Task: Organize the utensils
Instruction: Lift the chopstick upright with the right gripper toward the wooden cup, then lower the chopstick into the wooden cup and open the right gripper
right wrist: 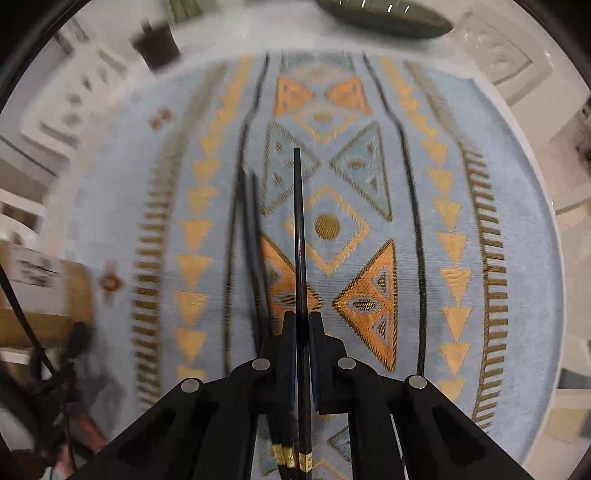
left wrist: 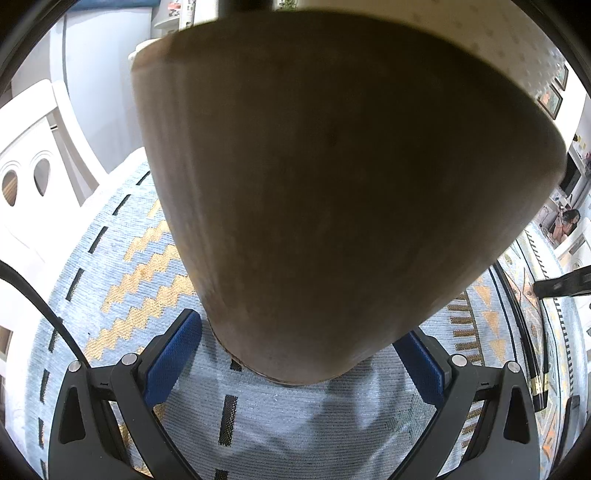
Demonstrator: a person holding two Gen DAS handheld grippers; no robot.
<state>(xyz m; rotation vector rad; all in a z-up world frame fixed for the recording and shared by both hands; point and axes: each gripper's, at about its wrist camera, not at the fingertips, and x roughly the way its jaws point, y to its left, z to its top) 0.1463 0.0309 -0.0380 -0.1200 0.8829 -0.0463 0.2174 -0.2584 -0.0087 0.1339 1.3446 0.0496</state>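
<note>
A tall wooden utensil holder (left wrist: pixel 332 184) fills the left wrist view and stands on the blue patterned mat (left wrist: pixel 129 280). My left gripper (left wrist: pixel 295 354) spans its base widely, with a blue pad against each side. In the right wrist view my right gripper (right wrist: pixel 302 321) points steeply down at the mat (right wrist: pixel 369 177) and is shut on one black chopstick (right wrist: pixel 298 221) with a gold-banded end. That chopstick runs straight ahead between the jaws. Two more black chopsticks (right wrist: pixel 255 240) lie on the mat just left of it, blurred.
A white chair (left wrist: pixel 33 166) stands at the left beyond the mat. At the top of the right wrist view are a dark oval dish (right wrist: pixel 384 18) and a small black object (right wrist: pixel 157 44). A wooden thing with a white label (right wrist: pixel 48 291) shows at that view's left edge.
</note>
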